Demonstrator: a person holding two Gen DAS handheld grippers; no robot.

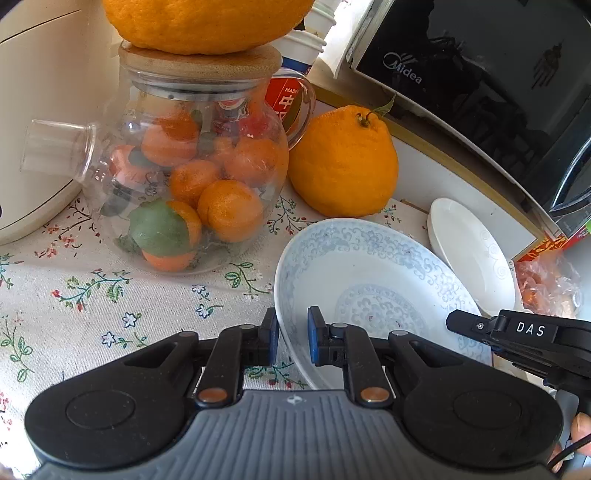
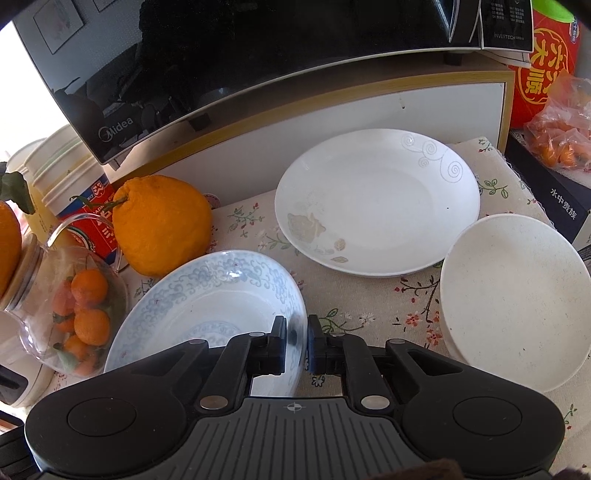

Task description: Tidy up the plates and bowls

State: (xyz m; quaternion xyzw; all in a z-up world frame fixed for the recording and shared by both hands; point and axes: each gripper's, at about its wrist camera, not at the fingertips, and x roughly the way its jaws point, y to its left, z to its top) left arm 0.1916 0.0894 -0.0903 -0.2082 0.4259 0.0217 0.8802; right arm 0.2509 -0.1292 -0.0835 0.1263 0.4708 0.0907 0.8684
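Note:
A blue-patterned plate (image 1: 369, 280) (image 2: 221, 295) is tilted up off the floral tablecloth. My left gripper (image 1: 292, 338) straddles its left rim, with its jaws standing a little wider than the rim. My right gripper (image 2: 296, 341) is shut on the plate's right rim; its body shows in the left wrist view (image 1: 524, 332). A white plate with swirl decoration (image 2: 376, 203) (image 1: 472, 254) lies behind. A plain off-white plate (image 2: 513, 295) lies at the right.
A glass teapot of small oranges (image 1: 184, 177) (image 2: 74, 306) stands left, with a large orange on its lid (image 1: 207, 22). Another large orange (image 1: 343, 162) (image 2: 162, 225) sits behind the blue plate. A Midea microwave (image 2: 258, 55) stands on a white shelf. A bag of oranges (image 2: 561, 129) lies right.

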